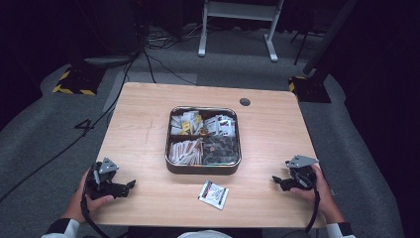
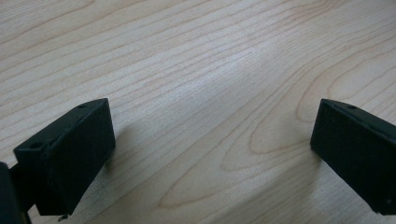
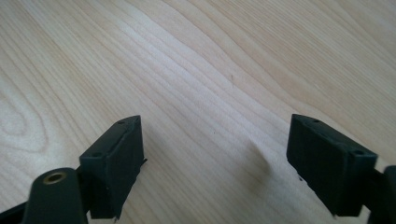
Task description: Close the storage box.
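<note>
Step in hand: by my reading, the start of a sorting job; a loose sachet point(image 1: 213, 194) lies on the tabletop point(image 1: 143, 124) and nothing is picked up yet.
Sachet: flat, white with red and dark print, lower middle of the high view, just in front of the tray point(image 1: 203, 169), apart from it.
Tray: dark-rimmed, four compartments holding packets; the upper right one seems to hold similar white-and-red sachets.
Left gripper point(image 1: 130, 184): lower left of the high view, resting low on the wood, jaws spread wide, nothing between them; its own view has bare wood grain between the jaws.
Right gripper point(image 1: 275, 179): lower right, low at the tabletop, jaws wide and empty, pointing inward.
Hands: each wraps its gripper body from behind, forearms entering from the bottom edge.
Next move: likely one gripper crosses to the sachet, comes down flat over an edge, and pinches the thin packet without pushing it away.
</note>
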`<state>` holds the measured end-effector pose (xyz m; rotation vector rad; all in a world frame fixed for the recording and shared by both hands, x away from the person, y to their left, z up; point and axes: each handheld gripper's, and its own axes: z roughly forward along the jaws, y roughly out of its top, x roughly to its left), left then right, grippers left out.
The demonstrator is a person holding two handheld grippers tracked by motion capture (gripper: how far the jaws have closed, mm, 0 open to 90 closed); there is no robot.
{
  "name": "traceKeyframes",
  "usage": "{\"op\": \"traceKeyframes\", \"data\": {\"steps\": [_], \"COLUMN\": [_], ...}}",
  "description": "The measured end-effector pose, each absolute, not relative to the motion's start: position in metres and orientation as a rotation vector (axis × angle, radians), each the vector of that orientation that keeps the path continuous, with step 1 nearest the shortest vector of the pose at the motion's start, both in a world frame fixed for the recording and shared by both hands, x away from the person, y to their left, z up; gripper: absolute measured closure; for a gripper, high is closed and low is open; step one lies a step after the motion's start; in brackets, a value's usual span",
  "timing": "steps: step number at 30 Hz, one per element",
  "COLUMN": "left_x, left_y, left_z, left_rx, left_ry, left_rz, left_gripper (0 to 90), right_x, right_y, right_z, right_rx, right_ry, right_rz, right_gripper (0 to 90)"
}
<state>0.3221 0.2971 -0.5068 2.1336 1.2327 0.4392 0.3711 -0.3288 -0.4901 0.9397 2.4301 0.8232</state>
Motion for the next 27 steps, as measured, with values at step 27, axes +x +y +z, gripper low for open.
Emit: {"op": "traceKeyframes", "data": {"steps": [27], "left_x": [0.322], "left_y": [0.297], "left_z": [-0.507], "left_rx": [2.130], "left_ry": [1.238], "left_rz": [0.440], "left_gripper": [0.2], "right_x": [0.348], "right_y": [-0.361], "right_z": [-0.504], "right_rx": [1.154], "right_ry": [2.310], "right_rz": [1.008], "right_gripper": [16.4]}}
